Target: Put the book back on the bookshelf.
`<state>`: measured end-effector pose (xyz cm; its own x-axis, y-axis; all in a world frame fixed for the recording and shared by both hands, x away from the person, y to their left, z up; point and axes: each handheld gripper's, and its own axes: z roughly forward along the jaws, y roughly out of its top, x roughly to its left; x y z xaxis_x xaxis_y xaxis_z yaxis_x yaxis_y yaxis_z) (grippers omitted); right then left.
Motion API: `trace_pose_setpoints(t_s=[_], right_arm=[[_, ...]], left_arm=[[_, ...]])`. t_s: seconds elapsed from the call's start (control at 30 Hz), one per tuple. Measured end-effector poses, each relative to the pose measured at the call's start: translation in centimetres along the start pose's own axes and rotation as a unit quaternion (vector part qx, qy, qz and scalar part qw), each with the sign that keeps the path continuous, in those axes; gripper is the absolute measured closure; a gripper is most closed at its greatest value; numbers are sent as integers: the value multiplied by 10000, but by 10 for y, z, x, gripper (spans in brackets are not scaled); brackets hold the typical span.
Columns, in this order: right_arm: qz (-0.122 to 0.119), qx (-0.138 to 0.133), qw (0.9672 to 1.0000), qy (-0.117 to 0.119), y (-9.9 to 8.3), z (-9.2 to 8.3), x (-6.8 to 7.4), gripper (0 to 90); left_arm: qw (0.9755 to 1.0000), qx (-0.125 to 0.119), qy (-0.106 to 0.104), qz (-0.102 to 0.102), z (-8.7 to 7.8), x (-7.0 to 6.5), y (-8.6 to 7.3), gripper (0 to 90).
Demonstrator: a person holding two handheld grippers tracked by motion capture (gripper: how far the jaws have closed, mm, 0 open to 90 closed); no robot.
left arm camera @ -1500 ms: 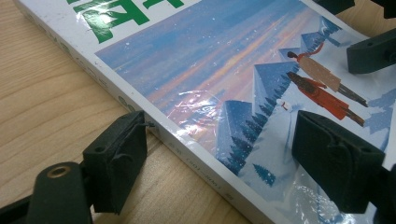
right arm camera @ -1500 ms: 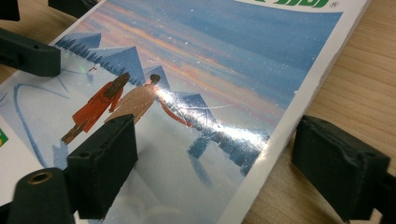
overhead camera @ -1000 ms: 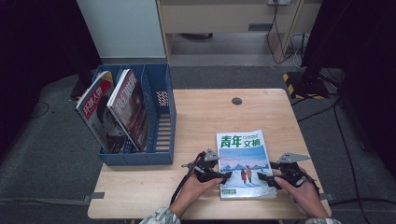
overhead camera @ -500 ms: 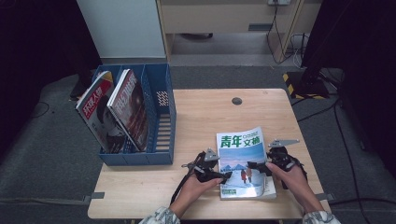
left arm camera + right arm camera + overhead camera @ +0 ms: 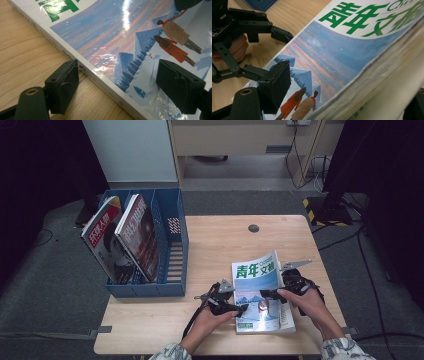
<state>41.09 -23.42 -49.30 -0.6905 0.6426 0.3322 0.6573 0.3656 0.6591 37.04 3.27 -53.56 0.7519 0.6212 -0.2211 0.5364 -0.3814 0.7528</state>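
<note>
A magazine [image 5: 256, 285] with a blue snowy cover and green characters lies at the table's front right. Its right edge is raised and the cover bows upward. My left gripper [image 5: 241, 309] stands open at the magazine's spine [image 5: 100, 82]. One jaw is on the table beside the spine, the other over the cover. My right gripper [image 5: 266, 294] reaches in from the right. The thick page edge [image 5: 372, 85] lies between its jaws, one above the cover, the other below the pages. Those jaws have just been opening, and I see no pad pressing.
A blue file rack [image 5: 172, 257] stands at the table's left and holds two upright magazines [image 5: 127, 237]. A small dark round cap [image 5: 253, 228] sits in the tabletop at the back. Bare wood lies between the rack and the magazine.
My right gripper has moved left, in over the magazine, and the magazine's right edge has come up off the table. The left gripper has stayed put.
</note>
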Motion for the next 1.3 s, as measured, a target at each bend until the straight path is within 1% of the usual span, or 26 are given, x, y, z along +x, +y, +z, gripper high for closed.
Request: trace_pose_setpoints(t_s=[0.07, 0.13, 0.2, 0.3, 0.5, 0.6, 0.63, 0.7, 0.73, 0.8, 0.87, 0.9, 0.93, 0.97, 1.0, 1.03, 1.1, 1.13, 1.17, 1.2, 1.23, 1.3], right_arm=[[-39, -5, 10000, -85, 1, 0, 1, 199], [-40, -21, 9999, -165, 2, -2, 3, 190], [-130, 0, 9995, -288, 4, -4, 7, 184], [-197, 126, 9989, -408, 4, -7, 11, 176], [-208, 339, 9981, -477, 10, -12, 12, 177], [-260, 449, 9973, -523, 13, -10, 13, 177], [-244, 468, 9971, -544, 13, -9, 12, 178], [-261, 502, 9967, -584, 13, -6, 11, 178], [-265, 563, 9962, -610, 12, -4, 9, 185], [-225, 636, 9954, -684, 10, -2, 7, 223], [-232, 668, 9941, -823, 8, -1, 5, 314], [-223, 650, 9940, -846, 7, -2, 4, 339], [-279, 592, 9941, -869, 5, -2, 1, 378], [-325, 531, 9941, -884, 2, -2, -1, 431], [-272, 478, 9945, -895, -1, -2, -1, 480], [-313, 461, 9945, -886, -4, -1, -1, 519], [-325, 400, 9950, -859, -9, 0, -1, 552], [-394, 353, 9948, -870, -11, 1, -1, 554], [-354, 330, 9953, -844, -12, 1, 0, 555], [-375, 324, 9950, -867, -12, 1, -1, 558], [-473, 289, 9940, -945, -13, 3, 0, 580], [-496, 202, 9936, -994, -14, 3, 0, 607]], left_arm=[[10000, -21, -10, -39, 0, 0, 0, 177], [10000, -15, 0, -35, 0, 0, 0, 176], [10000, -14, 3, -30, 0, 0, 0, 175], [10000, -16, 0, -32, 0, 0, 0, 175], [10000, -10, -26, -15, 1, 1, 1, 172], [10000, -11, -20, -14, 1, 1, 1, 172], [10000, -12, -21, -14, 1, 1, 1, 172], [10000, -10, -19, -16, 1, 1, 1, 172], [10000, -10, -14, -18, 1, 1, 1, 172], [10000, -12, -12, -16, 1, 1, 1, 172], [10000, -14, -35, -36, 1, 2, 1, 176], [10000, -23, -36, -48, 1, 2, 1, 179], [10000, -31, -18, -42, 1, 3, 1, 183], [10000, -34, -16, -63, 1, 4, 2, 189], [9999, -45, -11, -92, 1, 4, 2, 193], [9999, -41, -18, -107, 2, 5, 3, 196], [9999, -62, -30, -125, 2, 6, 3, 207], [9999, -58, -39, -136, 1, 7, 3, 211], [9999, -60, -34, -134, 2, 7, 3, 213], [9999, -63, -21, -130, 2, 7, 3, 213], [9999, -63, -16, -129, 2, 7, 3, 211], [9999, -62, -11, -127, 2, 7, 3, 210]])
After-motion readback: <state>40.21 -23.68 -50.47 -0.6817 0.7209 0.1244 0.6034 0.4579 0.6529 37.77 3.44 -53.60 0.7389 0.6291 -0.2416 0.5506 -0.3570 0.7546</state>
